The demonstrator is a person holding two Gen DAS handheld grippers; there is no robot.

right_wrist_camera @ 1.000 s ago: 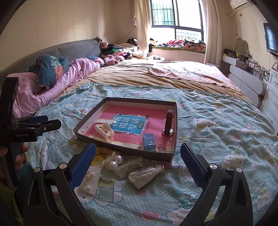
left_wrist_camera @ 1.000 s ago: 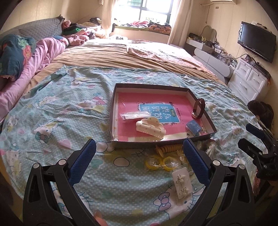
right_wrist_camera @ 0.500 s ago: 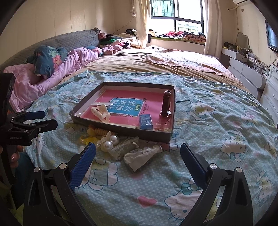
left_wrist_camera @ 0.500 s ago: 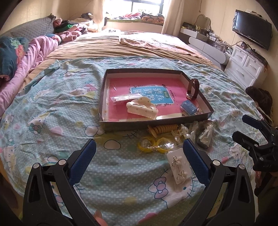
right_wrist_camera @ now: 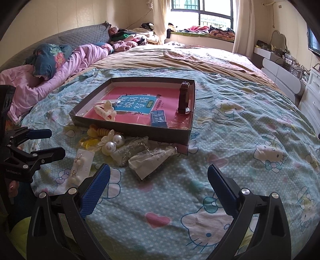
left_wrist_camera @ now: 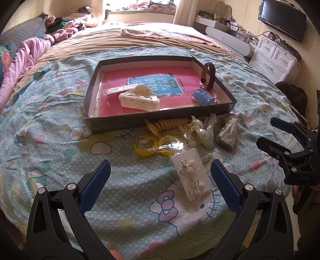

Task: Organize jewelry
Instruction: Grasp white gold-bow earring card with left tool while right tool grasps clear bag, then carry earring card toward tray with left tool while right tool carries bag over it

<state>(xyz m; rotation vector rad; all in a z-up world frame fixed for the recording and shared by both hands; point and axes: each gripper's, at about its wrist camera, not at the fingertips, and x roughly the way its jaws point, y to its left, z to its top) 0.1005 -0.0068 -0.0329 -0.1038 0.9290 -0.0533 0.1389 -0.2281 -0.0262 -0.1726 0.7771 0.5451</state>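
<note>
A dark shallow box point(left_wrist_camera: 160, 118) point(right_wrist_camera: 128, 131) lies on the bedspread and holds a cream hair claw point(left_wrist_camera: 139, 100), a blue packet point(left_wrist_camera: 202, 96) and a brown watch point(left_wrist_camera: 208, 75). In front of it lie a white earring card point(left_wrist_camera: 190, 174) point(right_wrist_camera: 82, 166), yellow rings point(left_wrist_camera: 152, 146), a beaded coil point(left_wrist_camera: 168, 124), pearl pieces point(right_wrist_camera: 112, 144) and clear bags point(right_wrist_camera: 154, 160). My left gripper point(left_wrist_camera: 160, 180) is open just before the earring card. My right gripper point(right_wrist_camera: 158, 180) is open near the clear bags. Both are empty.
The bed carries a pink quilt point(right_wrist_camera: 50, 80) at the left and a tan blanket point(right_wrist_camera: 180, 60) behind the box. White drawers point(left_wrist_camera: 274, 58) and a TV point(left_wrist_camera: 284, 18) stand at the right. The bed's edge runs just below both grippers.
Both grippers have tilted down and moved closer to the loose items in front of the box. Both stay open. Nothing on the bed has moved.
</note>
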